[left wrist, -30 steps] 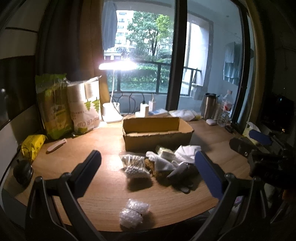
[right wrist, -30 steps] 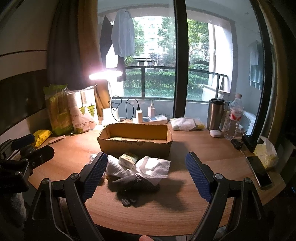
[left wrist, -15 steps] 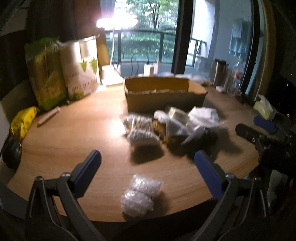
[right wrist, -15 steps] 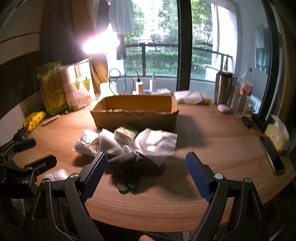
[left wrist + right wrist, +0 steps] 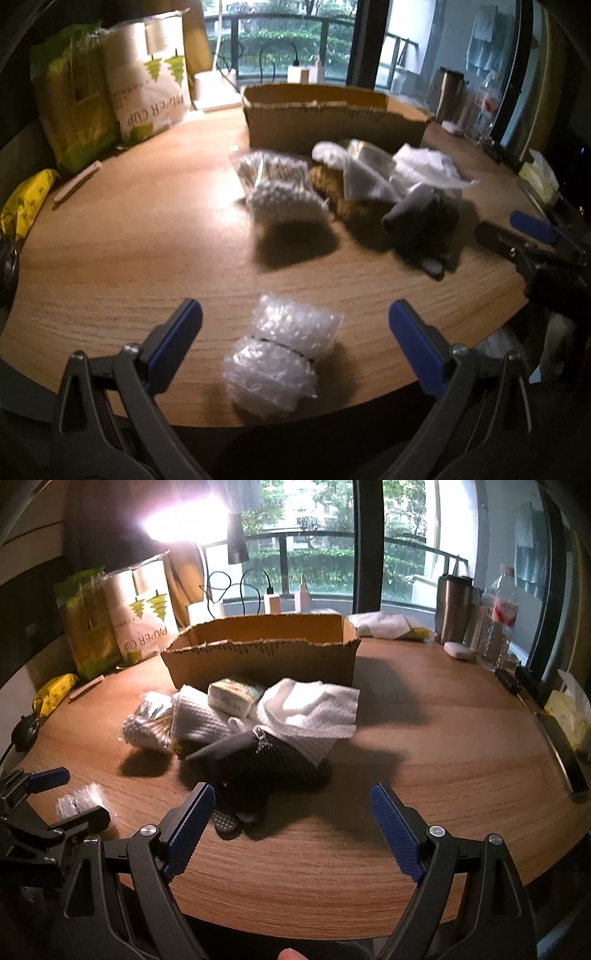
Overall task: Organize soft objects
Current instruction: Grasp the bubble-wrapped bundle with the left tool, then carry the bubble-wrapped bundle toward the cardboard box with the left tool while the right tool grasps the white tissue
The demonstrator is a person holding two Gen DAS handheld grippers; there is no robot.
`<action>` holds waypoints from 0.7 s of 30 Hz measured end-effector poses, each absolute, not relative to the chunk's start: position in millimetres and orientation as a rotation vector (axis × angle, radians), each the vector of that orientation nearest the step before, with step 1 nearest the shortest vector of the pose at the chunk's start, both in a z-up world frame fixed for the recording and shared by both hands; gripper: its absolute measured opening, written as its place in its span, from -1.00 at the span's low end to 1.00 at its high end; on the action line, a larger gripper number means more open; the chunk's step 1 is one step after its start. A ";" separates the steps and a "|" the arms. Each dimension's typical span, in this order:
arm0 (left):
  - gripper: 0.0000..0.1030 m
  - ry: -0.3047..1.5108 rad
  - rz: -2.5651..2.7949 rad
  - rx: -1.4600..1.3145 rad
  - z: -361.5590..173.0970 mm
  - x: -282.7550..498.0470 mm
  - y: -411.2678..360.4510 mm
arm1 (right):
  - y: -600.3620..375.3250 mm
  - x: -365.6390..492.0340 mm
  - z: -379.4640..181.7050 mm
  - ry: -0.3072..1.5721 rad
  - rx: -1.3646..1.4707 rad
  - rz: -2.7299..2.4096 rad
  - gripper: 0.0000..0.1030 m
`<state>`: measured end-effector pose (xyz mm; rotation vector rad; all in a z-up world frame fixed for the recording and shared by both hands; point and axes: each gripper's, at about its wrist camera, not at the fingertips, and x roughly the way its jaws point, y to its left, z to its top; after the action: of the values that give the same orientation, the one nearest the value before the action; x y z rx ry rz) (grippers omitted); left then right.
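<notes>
Both grippers have dropped lower and closer to the round wooden table (image 5: 122, 258) over the last second, so a first pick looks near. Nothing appears packed yet (the box interior is hidden). The left gripper (image 5: 295, 339) is spread wide and empty, its jaws flanking a bubble-wrap bundle (image 5: 282, 356) at 6 o'clock near the table edge, not touching it. The right gripper (image 5: 291, 830) is equally wide and empty, its left pad just beside a dark mesh glove (image 5: 258, 764). Behind it, toward 12 o'clock, the other soft items pile up: a white cloth (image 5: 314, 709) and a wrapped packet (image 5: 231, 696), against the open cardboard box (image 5: 262, 657).
</notes>
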<state>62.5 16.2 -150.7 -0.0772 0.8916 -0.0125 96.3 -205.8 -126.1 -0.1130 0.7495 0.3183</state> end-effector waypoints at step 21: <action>-0.14 0.943 -0.037 -0.069 -159.2 83.3 23.7 | -193.0 148.3 -113.6 0.736 -0.144 0.342 0.31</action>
<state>83.3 23.7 -159.2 -0.0691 0.9434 -0.0373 148.3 -193.0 -113.6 -0.1441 0.7358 0.3422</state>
